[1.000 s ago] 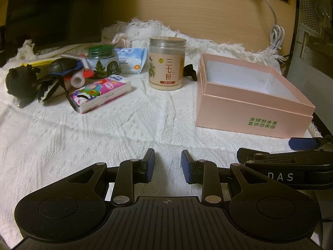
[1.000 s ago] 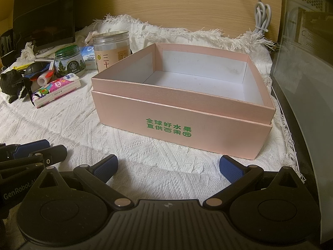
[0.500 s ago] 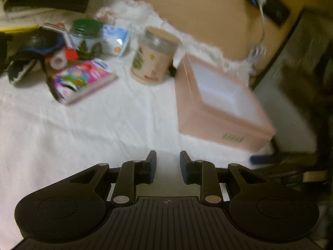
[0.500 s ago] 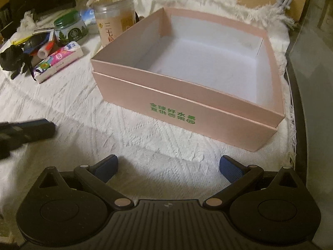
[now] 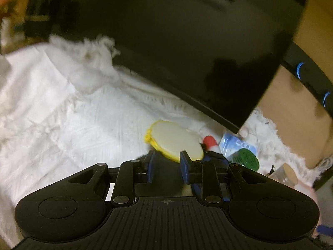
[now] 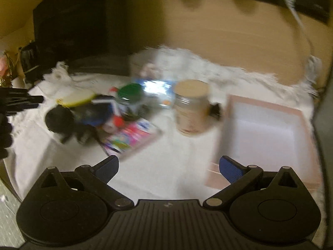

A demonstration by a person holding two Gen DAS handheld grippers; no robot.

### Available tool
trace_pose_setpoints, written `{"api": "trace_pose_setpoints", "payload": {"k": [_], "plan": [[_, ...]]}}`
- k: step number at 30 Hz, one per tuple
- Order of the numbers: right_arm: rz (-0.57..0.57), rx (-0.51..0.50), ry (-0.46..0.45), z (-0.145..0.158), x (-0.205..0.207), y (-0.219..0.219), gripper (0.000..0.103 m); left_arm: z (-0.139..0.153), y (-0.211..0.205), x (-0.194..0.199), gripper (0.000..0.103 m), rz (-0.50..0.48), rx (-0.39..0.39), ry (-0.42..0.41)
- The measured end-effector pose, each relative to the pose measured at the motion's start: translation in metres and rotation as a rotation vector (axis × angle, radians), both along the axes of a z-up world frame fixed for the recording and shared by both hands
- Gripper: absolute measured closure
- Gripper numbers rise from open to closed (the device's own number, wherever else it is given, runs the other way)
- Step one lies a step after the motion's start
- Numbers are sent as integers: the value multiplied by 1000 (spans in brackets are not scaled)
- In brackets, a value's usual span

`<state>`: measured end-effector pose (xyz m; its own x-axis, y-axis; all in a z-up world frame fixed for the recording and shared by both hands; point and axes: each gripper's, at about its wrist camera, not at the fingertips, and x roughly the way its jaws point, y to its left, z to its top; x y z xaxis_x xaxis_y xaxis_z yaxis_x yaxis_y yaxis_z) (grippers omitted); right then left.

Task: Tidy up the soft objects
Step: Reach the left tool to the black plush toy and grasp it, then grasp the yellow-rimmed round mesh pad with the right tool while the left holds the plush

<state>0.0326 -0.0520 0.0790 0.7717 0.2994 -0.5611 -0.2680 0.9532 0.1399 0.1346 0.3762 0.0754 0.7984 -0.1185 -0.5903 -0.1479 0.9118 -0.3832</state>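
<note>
Both views are pretty smeared. The left gripper (image 5: pixel 165 167) has its blue pads (image 5: pixel 150 167) only a narrow gap apart – something dark shows in that gap, but I can't tell whether it's pinched or just sitting underneath. The right gripper (image 6: pixel 168 167) is spread wide, nothing in it.

From the right view, the soft black plush toy (image 6: pixel 59 123) sits at about 10 o'clock in the clutter on the white knitted cloth (image 6: pixel 166 166), and the open pink cardboard box (image 6: pixel 268 133) is at 2 o'clock, still empty.

Main risk, I'd guess – that narrow gap may not fit over the plush, so it'd shove the yellow-rimmed round disc (image 5: pixel 175 140) or the green-lidded jar (image 6: pixel 130 95) instead.
</note>
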Motion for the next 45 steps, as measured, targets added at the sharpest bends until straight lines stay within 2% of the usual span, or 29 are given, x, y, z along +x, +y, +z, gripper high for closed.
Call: {"api": "trace_pose_setpoints", "payload": {"k": [4, 6, 8, 10, 12, 13, 17, 23, 27, 29, 32, 34, 37, 40, 42, 45], "plan": [[40, -14, 8, 6, 12, 48, 0, -27, 10, 37, 74, -143, 18, 97], [34, -22, 10, 5, 12, 70, 0, -33, 2, 42, 68, -220, 95, 76], [47, -14, 29, 3, 12, 88, 0, -33, -8, 47, 46, -345, 169, 69], [56, -31, 40, -1, 8, 101, 0, -33, -17, 49, 43, -396, 214, 73], [72, -62, 37, -4, 0, 109, 0, -35, -24, 54, 40, -394, 278, 78], [84, -75, 40, -5, 0, 111, 0, -38, -28, 59, 36, -395, 294, 80], [85, -119, 42, -4, 5, 115, 0, -41, -26, 71, 30, -375, 224, 90], [61, -114, 19, 0, 21, 116, 0, -45, -6, 70, 26, -376, 130, 122], [64, -147, -32, 3, 31, 119, 0, -56, -9, 70, 23, -438, 32, 196], [63, -169, -48, 5, 40, 125, 0, -61, -14, 70, 29, -464, 9, 196], [76, -161, -68, 11, 54, 133, 0, -59, -11, 60, 30, -403, -15, 137], [94, -162, -92, 15, 60, 141, 0, -55, -1, 48, 31, -345, -72, 102], [137, -238, -163, 18, 64, 160, 0, -45, 29, 23, 32, -246, -165, 44], [197, -316, -258, 20, 65, 181, 0, -31, 58, -1, 32, -148, -171, -14], [239, -344, -291, 18, 71, 198, 1, -26, 77, -14, 32, -93, -174, -25], [314, -396, -318, 7, 83, 233, 11, -24, 96, -25, 32, -40, -186, -15]]}}
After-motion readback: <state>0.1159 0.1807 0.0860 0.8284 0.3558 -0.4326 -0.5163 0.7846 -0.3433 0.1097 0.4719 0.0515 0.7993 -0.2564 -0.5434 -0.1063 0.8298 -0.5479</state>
